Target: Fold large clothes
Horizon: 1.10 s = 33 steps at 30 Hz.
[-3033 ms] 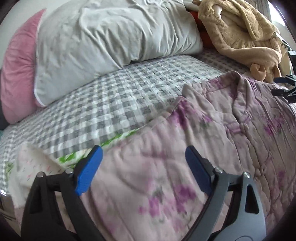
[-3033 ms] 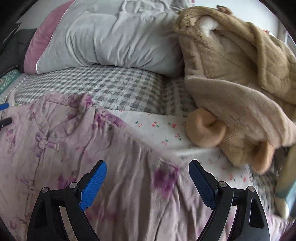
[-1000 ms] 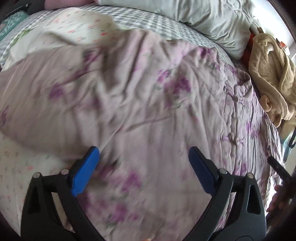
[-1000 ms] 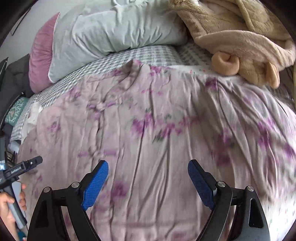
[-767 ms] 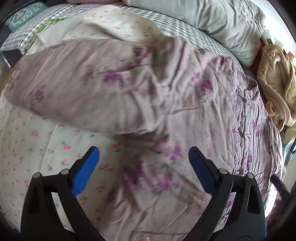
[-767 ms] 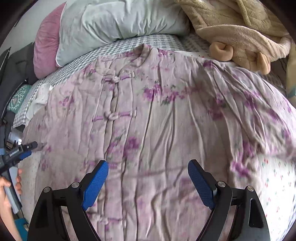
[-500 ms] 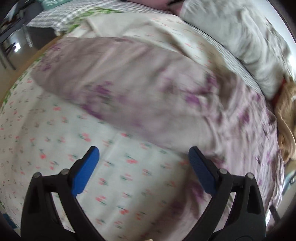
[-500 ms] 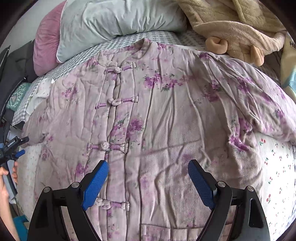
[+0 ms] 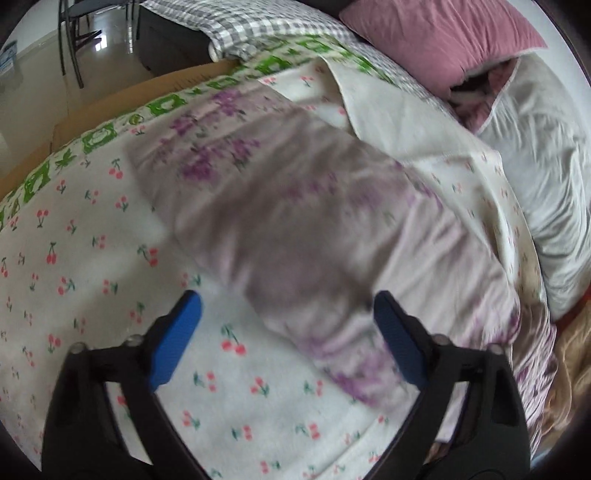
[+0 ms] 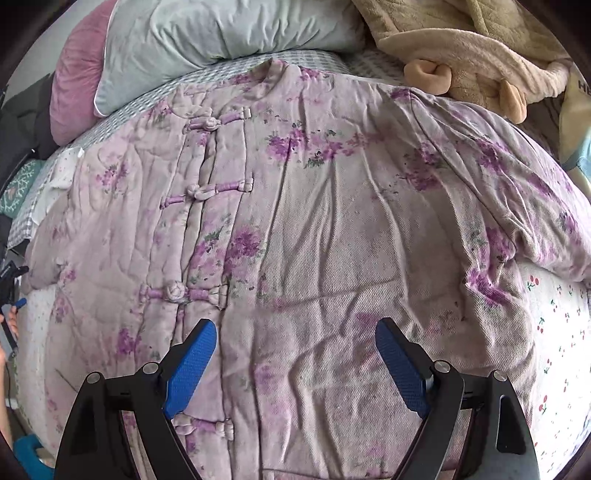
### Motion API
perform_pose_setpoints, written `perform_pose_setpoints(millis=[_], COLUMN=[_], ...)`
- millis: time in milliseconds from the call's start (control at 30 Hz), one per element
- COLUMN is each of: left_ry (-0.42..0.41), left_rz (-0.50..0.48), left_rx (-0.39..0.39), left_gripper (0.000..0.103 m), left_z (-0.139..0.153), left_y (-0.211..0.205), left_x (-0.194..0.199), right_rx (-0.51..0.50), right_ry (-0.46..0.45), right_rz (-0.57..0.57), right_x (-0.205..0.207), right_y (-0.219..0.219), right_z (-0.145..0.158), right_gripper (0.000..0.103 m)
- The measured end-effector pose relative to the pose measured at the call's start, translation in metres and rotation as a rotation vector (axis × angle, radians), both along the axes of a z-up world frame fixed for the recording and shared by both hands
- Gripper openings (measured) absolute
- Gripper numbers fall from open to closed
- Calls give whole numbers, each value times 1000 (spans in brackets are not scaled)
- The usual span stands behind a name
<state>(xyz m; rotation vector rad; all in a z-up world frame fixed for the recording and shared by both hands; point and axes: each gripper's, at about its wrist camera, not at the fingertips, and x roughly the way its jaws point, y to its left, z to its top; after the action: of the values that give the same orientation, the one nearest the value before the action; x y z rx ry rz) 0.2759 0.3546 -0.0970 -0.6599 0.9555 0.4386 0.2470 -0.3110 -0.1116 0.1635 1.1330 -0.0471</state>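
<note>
A pale pink quilted jacket (image 10: 332, 229) with purple flowers and knotted cloth buttons lies spread face up on the bed. My right gripper (image 10: 295, 354) hovers open over its lower front, beside the button row, with nothing between the blue pads. In the left wrist view one sleeve (image 9: 295, 229) of the jacket stretches out over the cherry-print sheet (image 9: 74, 240). My left gripper (image 9: 288, 325) hangs above that sleeve; its jaws are closing, and the sleeve's edge lies under the gap without either pad touching it. The left gripper (image 10: 11, 291) also shows at the far left edge.
A grey pillow (image 10: 229, 29) and a pink pillow (image 10: 74, 85) lie at the head of the bed. A tan plush robe (image 10: 480, 48) is heaped at the top right. The bed's left edge drops to a cardboard box (image 9: 110, 103) and the floor (image 9: 29, 88).
The left gripper has swung far left, from over the jacket body out to its sleeve, and rolled. Its jaws have narrowed a little. The right gripper drifted down the jacket front.
</note>
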Motion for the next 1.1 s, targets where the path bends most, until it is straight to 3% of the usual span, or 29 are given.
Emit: perform_pose_setpoints(millis=[133, 233, 300, 467, 667, 867, 1100], left_ry=[-79, -141, -171, -280, -367, -394, -409], left_rz=[83, 132, 125, 4, -212, -399, -619], left_rx=[-93, -139, -107, 100, 199, 206, 170], left_gripper=[65, 24, 17, 15, 15, 15, 15], left_z=[-16, -15, 0, 68, 138, 165, 176], left_y=[25, 29, 22, -21, -107, -196, -302], left_x=[-2, -10, -13, -10, 1, 2, -1], right_rx=[-15, -4, -3, -4, 30, 44, 52], right_ry=[3, 13, 18, 4, -33, -58, -74], right_rz=[5, 4, 9, 18, 15, 20, -17], right_x=[2, 2, 3, 1, -2, -5, -10], right_y=[2, 2, 4, 4, 5, 3, -13], right_z=[-4, -8, -9, -6, 6, 16, 22], right_gripper=[89, 89, 89, 89, 89, 89, 89])
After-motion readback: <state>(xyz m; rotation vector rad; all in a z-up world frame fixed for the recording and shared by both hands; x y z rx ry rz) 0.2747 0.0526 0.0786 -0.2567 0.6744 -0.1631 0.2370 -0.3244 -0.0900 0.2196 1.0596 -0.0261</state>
